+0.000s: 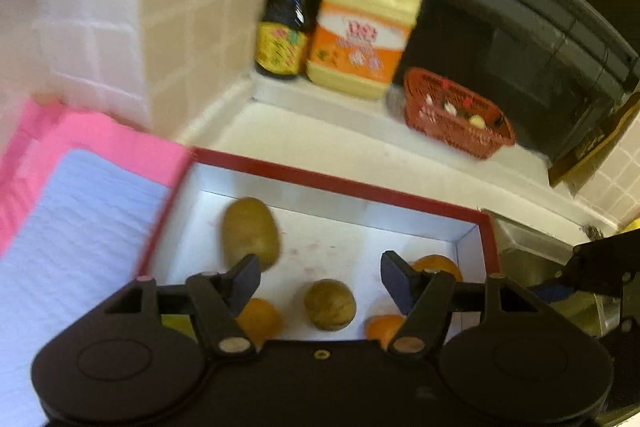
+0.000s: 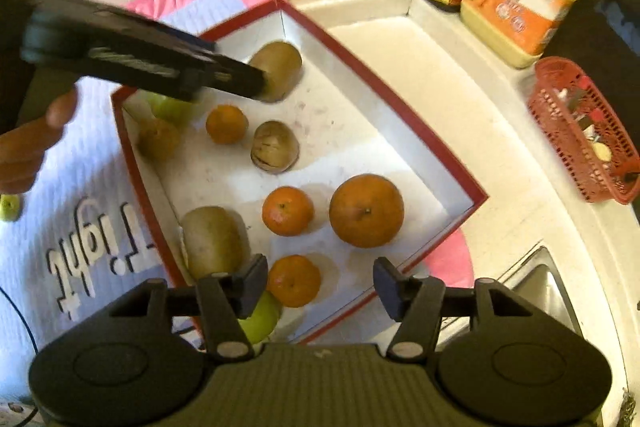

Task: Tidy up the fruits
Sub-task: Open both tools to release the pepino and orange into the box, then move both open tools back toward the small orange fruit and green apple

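Note:
A red-rimmed white box (image 2: 416, 131) holds kiwis, oranges and green fruit. My left gripper (image 1: 320, 277) is open and empty above the box, with a kiwi (image 1: 250, 233) beyond its left finger and a round brown fruit (image 1: 330, 304) between the fingers, lower down. In the right wrist view the left gripper (image 2: 260, 85) reaches over the far kiwi (image 2: 280, 65). My right gripper (image 2: 320, 287) is open and empty over the box's near corner, above a small orange (image 2: 294, 281). A big orange (image 2: 366, 211) and another kiwi (image 2: 212, 241) lie nearby.
A pink and white cloth (image 1: 80, 207) lies left of the box. A dark sauce bottle (image 1: 286, 23), a yellow jug (image 1: 362, 31) and a red basket (image 1: 456, 113) stand by the wall. A steel sink (image 2: 548, 291) is at the right. A small green fruit (image 2: 10, 207) lies on the cloth.

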Tool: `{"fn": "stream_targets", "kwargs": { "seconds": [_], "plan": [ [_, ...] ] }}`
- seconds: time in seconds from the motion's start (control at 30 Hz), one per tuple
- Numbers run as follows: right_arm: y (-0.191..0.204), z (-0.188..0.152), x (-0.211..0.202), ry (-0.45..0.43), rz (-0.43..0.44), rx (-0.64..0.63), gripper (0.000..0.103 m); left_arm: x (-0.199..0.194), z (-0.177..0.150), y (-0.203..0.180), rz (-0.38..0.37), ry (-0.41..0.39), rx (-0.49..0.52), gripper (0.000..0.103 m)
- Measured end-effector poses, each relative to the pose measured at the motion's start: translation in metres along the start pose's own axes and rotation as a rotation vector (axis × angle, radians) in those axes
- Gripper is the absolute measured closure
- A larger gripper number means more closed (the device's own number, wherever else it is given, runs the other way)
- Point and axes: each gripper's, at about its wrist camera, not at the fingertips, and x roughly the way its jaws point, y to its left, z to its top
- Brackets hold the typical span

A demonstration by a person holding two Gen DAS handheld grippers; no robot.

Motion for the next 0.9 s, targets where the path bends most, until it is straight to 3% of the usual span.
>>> {"fn": "stream_targets", "kwargs": {
  "seconds": [0.2, 0.37, 0.5, 0.67, 0.9],
  "plan": [
    [0.012, -0.001, -0.028, -0.065, -0.001, -0.034, 0.038, -0.075, -0.011, 0.028, 0.09, -0.114, -0.04, 0.024],
    [0.04, 0.011, -0.046, -0.12, 0.023, -0.12, 0.034, -0.157, -0.036, 0.06, 0.277, -0.221, -0.036, 0.023],
    [0.075, 0.033, -0.048, -0.153, 0.08, -0.186, 0.031, -0.228, -0.069, 0.095, 0.445, -0.27, -0.127, 0.022],
    [0.133, 0.064, -0.033, -0.152, 0.205, -0.256, 0.03, -0.299, -0.13, 0.132, 0.627, -0.279, -0.289, 0.022],
    [0.243, 0.076, -0.01, -0.085, 0.364, -0.418, 0.029, -0.332, -0.214, 0.16, 0.724, -0.207, -0.472, 0.022]
  ]
}}
